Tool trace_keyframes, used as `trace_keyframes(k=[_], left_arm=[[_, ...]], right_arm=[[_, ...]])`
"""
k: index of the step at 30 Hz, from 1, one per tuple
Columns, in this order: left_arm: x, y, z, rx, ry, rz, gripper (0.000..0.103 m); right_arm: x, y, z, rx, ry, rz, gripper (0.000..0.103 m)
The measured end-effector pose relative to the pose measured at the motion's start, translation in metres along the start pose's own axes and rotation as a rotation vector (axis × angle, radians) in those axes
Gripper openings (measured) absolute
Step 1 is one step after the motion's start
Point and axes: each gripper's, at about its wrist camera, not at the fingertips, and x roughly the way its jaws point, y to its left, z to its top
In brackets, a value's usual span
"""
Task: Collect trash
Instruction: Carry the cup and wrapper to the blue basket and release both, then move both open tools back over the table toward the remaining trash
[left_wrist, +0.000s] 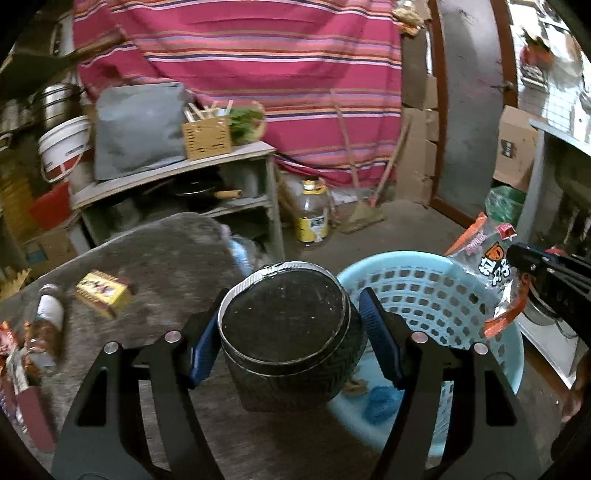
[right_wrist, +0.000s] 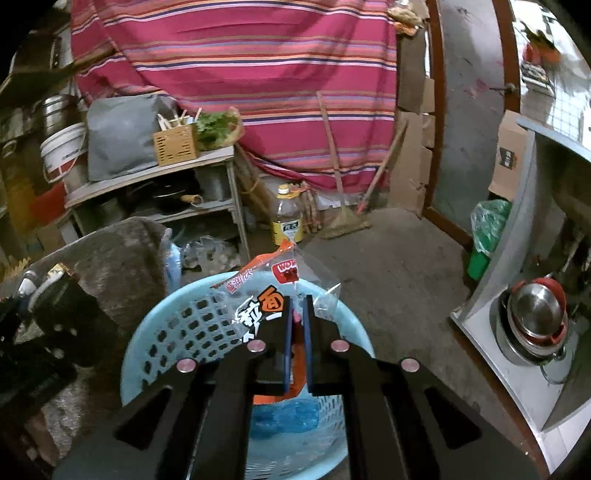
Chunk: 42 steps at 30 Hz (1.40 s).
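- Left gripper (left_wrist: 290, 338): fingers spread wide around a black bowl (left_wrist: 288, 325) with a foil-edged rim, held beside the blue basket (left_wrist: 424, 291), partly over its near rim.
- Bowl judged light and thin-walled; pads on opposite sides suit it, and a hard squeeze may crush it.
- Right gripper (right_wrist: 297, 306): fingers nearly closed, pinching a clear noodle wrapper (right_wrist: 258, 295) above the basket.
- Wrapper judged limp and slippery; an edge pinch suffices.
- A small box (left_wrist: 104, 292) and bottle (left_wrist: 48, 321) lie on the tabletop (left_wrist: 166, 251).
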Motion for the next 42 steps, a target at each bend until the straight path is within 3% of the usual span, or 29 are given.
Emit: trace_keyframes(k=[9, 12, 13, 21, 32, 34, 35, 36, 40, 42], left_arm=[[0.020, -0.030, 0.012, 0.031, 0.022, -0.064, 0.070], [0.013, -0.031, 0.013, 0.037, -0.010, -0.062, 0.093], [0.011, -0.030, 0.012, 0.036, -0.022, -0.053, 0.096], [0.004, 0.009, 0.002, -0.073, -0.015, 0.015, 0.096], [-0.015, 0.064, -0.013, -0.136, -0.018, 0.098, 0.098], [-0.019, 0.072, -0.015, -0.147, -0.019, 0.102, 0.098], [-0.021, 0.075, -0.016, -0.148, -0.022, 0.107, 0.098], [-0.023, 0.078, -0.016, -0.147, -0.025, 0.113, 0.098], [-0.035, 0.090, -0.018, -0.150, -0.037, 0.134, 0.098], [-0.041, 0.098, -0.021, -0.151, -0.042, 0.146, 0.098]], right_arm=[[0.007, -0.020, -0.005, 0.040, 0.011, -0.003, 0.006], [0.009, -0.022, -0.006, 0.039, 0.014, -0.004, 0.006], [0.009, -0.022, -0.006, 0.039, 0.015, -0.005, 0.006], [0.014, -0.014, -0.009, 0.028, 0.025, 0.001, 0.006], [0.032, 0.027, -0.011, -0.004, 0.057, 0.012, 0.010], [0.036, 0.033, -0.013, -0.016, 0.080, -0.003, 0.020], [0.038, 0.034, -0.014, -0.019, 0.088, -0.013, 0.049], [0.038, 0.035, -0.015, -0.016, 0.088, -0.020, 0.069], [0.034, 0.034, -0.013, -0.016, 0.081, -0.054, 0.073], [0.029, 0.036, -0.012, -0.021, 0.055, -0.081, 0.084]])
